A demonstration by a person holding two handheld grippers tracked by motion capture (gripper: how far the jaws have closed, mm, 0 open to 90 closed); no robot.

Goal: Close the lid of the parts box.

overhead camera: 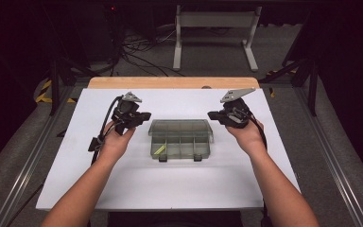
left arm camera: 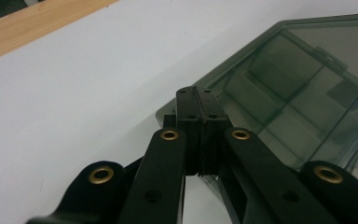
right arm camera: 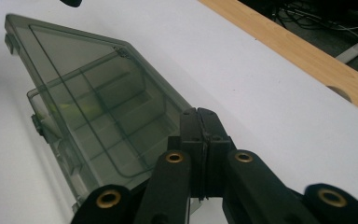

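Smoky clear plastic makes up the compartment box (overhead camera: 181, 138), which is seen from the high view lying flat near the middle of the white table (overhead camera: 123, 189), its lid down and two dark latches facing the person. A small yellow-green item (overhead camera: 159, 150) is seen through the plastic in the front left compartment. The left gripper (overhead camera: 144, 116) is held just beside the box's far left corner and the right gripper (overhead camera: 211, 115) just beside its far right corner, both jaws pressed together on nothing; the hands are judged to be poised symmetrically so that the box can be worked from both ends, probably to be opened. A bare wooden strip (overhead camera: 170, 82) is seen along the table's far edge, with cables on the floor beyond. From the left gripper view, the left gripper (left arm camera: 198, 100) is shown with its jaws fully together above a corner of the box (left arm camera: 298, 93); whether it is touched cannot be told. The inner dividers, vague from above, are made plain here. From the right gripper view, the right gripper (right arm camera: 200, 122) is likewise seen closed and empty at the edge of the box (right arm camera: 88, 102), and the yellowish tint of the item is seen faintly through the lid.
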